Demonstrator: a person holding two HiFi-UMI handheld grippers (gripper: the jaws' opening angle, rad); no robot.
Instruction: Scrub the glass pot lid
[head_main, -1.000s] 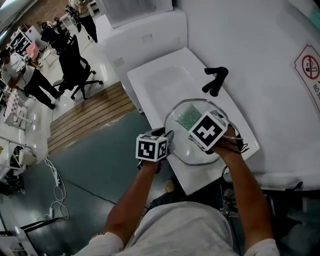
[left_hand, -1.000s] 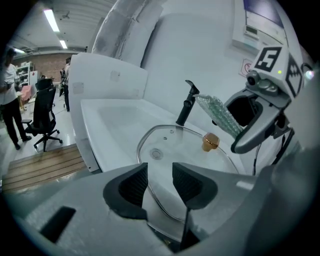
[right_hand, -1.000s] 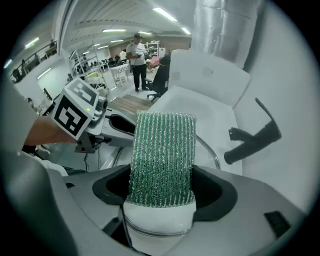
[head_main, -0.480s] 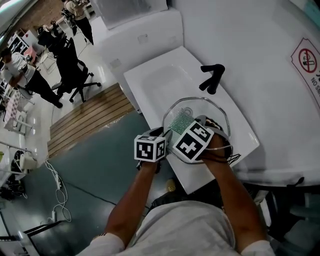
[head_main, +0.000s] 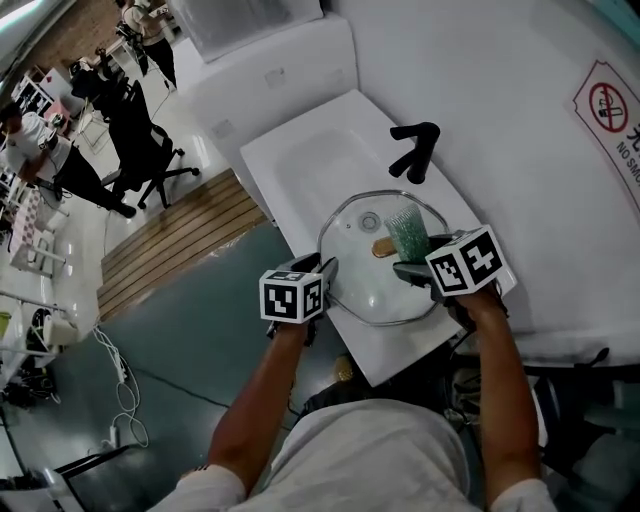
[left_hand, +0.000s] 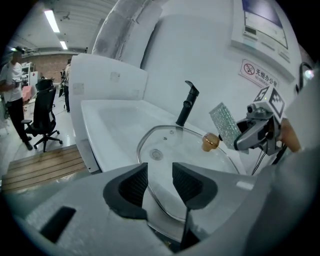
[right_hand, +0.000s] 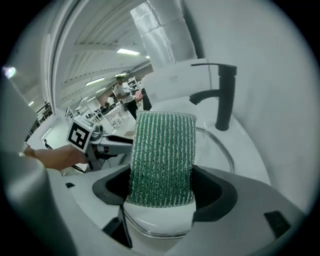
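The round glass pot lid (head_main: 362, 285) with a brown knob (head_main: 383, 247) lies tilted over the right end of the white sink (head_main: 300, 165). My left gripper (head_main: 325, 272) is at the lid's left rim; in the left gripper view its jaws (left_hand: 160, 185) stand narrowly apart with the rim of the lid (left_hand: 185, 150) running between them. My right gripper (head_main: 415, 265) is shut on a green scrub pad (head_main: 408, 232), which stands upright over the lid's right side beside the knob. The pad (right_hand: 162, 157) fills the right gripper view between the jaws.
A black tap (head_main: 415, 150) stands on the sink's back edge just beyond the lid. A white wall with a no-smoking sign (head_main: 610, 100) is at the right. Far left on the floor are an office chair (head_main: 140, 140) and people.
My right gripper swept the pad left across the lid, then back to the right side, uncovering the knob. The left gripper and lid stayed put.
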